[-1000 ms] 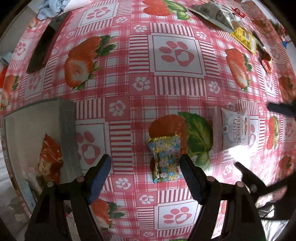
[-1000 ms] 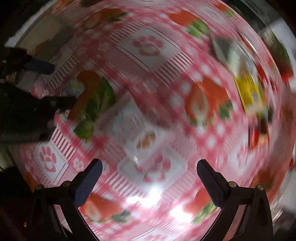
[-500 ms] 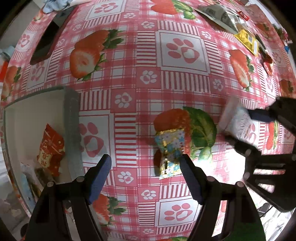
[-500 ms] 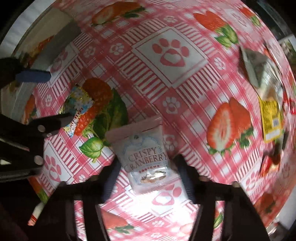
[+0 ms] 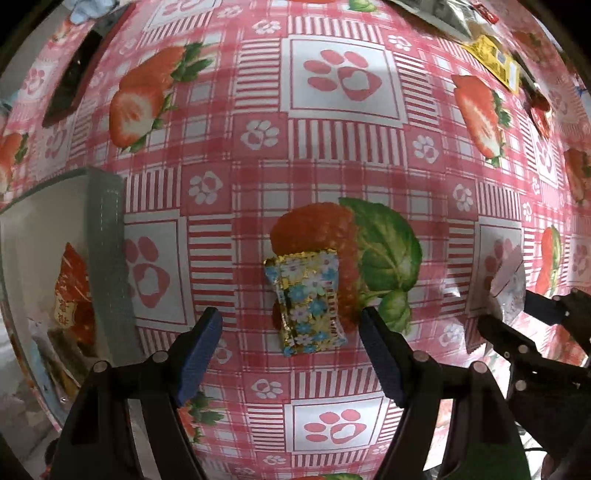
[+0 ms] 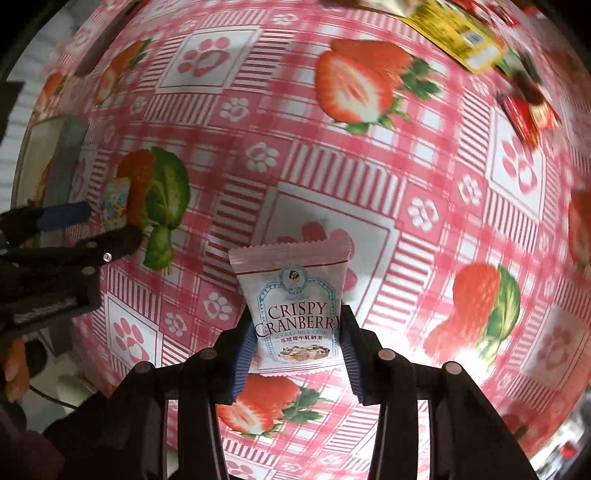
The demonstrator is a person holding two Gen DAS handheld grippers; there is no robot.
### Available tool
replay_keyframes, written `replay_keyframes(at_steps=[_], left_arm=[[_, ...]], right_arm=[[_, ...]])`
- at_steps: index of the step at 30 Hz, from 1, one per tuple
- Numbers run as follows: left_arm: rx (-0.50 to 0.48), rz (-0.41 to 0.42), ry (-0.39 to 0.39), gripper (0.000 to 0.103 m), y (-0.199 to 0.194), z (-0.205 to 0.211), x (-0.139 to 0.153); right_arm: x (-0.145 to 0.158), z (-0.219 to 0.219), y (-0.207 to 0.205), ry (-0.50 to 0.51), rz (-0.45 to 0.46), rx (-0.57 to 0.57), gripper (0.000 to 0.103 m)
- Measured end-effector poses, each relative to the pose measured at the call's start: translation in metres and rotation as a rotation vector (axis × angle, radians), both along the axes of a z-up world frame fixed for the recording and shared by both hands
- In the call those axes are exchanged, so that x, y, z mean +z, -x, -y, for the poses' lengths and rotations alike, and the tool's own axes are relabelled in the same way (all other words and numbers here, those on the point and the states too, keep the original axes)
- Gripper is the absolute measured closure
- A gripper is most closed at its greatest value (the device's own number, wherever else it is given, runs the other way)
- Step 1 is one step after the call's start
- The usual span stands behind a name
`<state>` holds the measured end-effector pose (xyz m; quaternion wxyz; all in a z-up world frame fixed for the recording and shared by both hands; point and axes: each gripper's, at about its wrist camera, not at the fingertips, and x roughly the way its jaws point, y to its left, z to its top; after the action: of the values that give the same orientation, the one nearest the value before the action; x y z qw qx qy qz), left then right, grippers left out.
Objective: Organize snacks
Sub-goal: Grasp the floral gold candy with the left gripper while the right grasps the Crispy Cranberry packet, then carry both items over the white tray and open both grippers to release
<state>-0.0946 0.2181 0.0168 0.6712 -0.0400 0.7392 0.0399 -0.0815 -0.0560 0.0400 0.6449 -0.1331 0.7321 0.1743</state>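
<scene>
A blue-and-gold floral candy packet (image 5: 308,297) lies on the strawberry tablecloth, between the fingertips of my open left gripper (image 5: 291,338), which hovers just above it. It also shows in the right wrist view (image 6: 116,203). My right gripper (image 6: 297,332) is shut on a pale pink Crispy Cranberry packet (image 6: 295,302) and holds it above the cloth. That packet shows at the right edge of the left wrist view (image 5: 511,282). A grey-walled storage box (image 5: 107,266) at the left holds a red snack packet (image 5: 72,295) and other wrappers.
Loose snacks lie at the far right: a yellow packet (image 5: 495,61), a silver packet (image 5: 443,14) and a red wrapper (image 6: 528,114). A dark flat object (image 5: 72,92) lies at the far left. A blue cloth (image 5: 96,9) sits at the top left.
My right gripper closed on the Crispy Cranberry packet and lifted it off the cloth. My left gripper came lower over the floral packet, still open.
</scene>
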Motion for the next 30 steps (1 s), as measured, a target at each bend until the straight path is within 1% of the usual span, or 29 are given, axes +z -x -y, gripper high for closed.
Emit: replay_keyframes(at_steps=[1, 4, 6, 7, 10, 12, 14, 16, 17, 18, 19, 20, 21, 23, 24, 26, 28, 30], left_arm=[[-0.004, 0.000, -0.004, 0.024, -0.002, 0.005, -0.002], [0.004, 0.001, -0.005, 0.023, -0.003, 0.010, -0.003], [0.006, 0.002, -0.005, 0.022, -0.001, 0.014, -0.001], [0.007, 0.003, -0.006, 0.022, -0.001, 0.015, -0.001], [0.013, 0.005, -0.009, 0.020, 0.001, 0.018, -0.002], [0.014, 0.008, -0.010, 0.018, 0.003, 0.017, -0.007], [0.004, 0.011, -0.008, 0.019, 0.004, 0.018, -0.009], [-0.020, 0.017, 0.001, 0.027, 0.005, 0.016, -0.005], [-0.034, 0.022, 0.003, 0.030, 0.006, 0.019, -0.003], [-0.050, 0.031, 0.004, 0.039, 0.007, 0.021, -0.001], [-0.067, 0.042, 0.004, 0.053, 0.008, 0.024, 0.001], [-0.084, 0.049, 0.007, 0.063, 0.009, 0.025, 0.004], [-0.102, 0.052, 0.013, 0.074, 0.010, 0.026, 0.005], [-0.106, 0.043, 0.047, 0.074, 0.012, 0.025, 0.007], [-0.107, 0.048, 0.047, 0.075, 0.014, 0.024, 0.009], [-0.118, 0.069, 0.049, 0.075, 0.018, 0.021, 0.017], [-0.122, 0.086, 0.059, 0.075, 0.022, 0.017, 0.026], [-0.128, 0.105, 0.062, 0.075, 0.025, 0.011, 0.036]], right_arm=[[0.001, 0.005, 0.005, -0.002, 0.001, -0.015, 0.058], [0.003, 0.008, -0.001, 0.010, 0.012, -0.036, 0.056], [0.004, 0.001, -0.009, 0.028, 0.025, -0.019, 0.046], [0.001, -0.009, -0.013, 0.043, 0.034, -0.008, 0.038], [0.002, -0.011, -0.015, 0.076, 0.038, -0.001, 0.038], [0.002, -0.010, -0.017, 0.089, 0.038, -0.004, 0.038], [-0.001, -0.039, -0.023, 0.104, 0.039, 0.000, 0.038], [0.003, -0.040, -0.023, 0.111, 0.044, 0.002, 0.040], [0.000, -0.046, -0.021, 0.113, 0.049, 0.004, 0.049], [0.000, -0.056, -0.018, 0.108, 0.055, 0.001, 0.057], [0.001, -0.068, -0.014, 0.101, 0.053, -0.009, 0.059], [0.003, -0.064, -0.014, 0.081, 0.035, -0.031, 0.059], [0.008, -0.057, -0.012, 0.070, 0.023, -0.054, 0.059], [0.013, -0.049, -0.013, 0.047, 0.007, -0.110, 0.059], [0.017, -0.045, -0.013, 0.020, -0.002, -0.145, 0.060], [0.023, -0.039, -0.012, -0.006, -0.006, -0.179, 0.059], [0.037, -0.034, -0.009, -0.025, 0.000, -0.193, 0.059], [0.045, -0.034, -0.007, -0.042, 0.001, -0.195, 0.059]])
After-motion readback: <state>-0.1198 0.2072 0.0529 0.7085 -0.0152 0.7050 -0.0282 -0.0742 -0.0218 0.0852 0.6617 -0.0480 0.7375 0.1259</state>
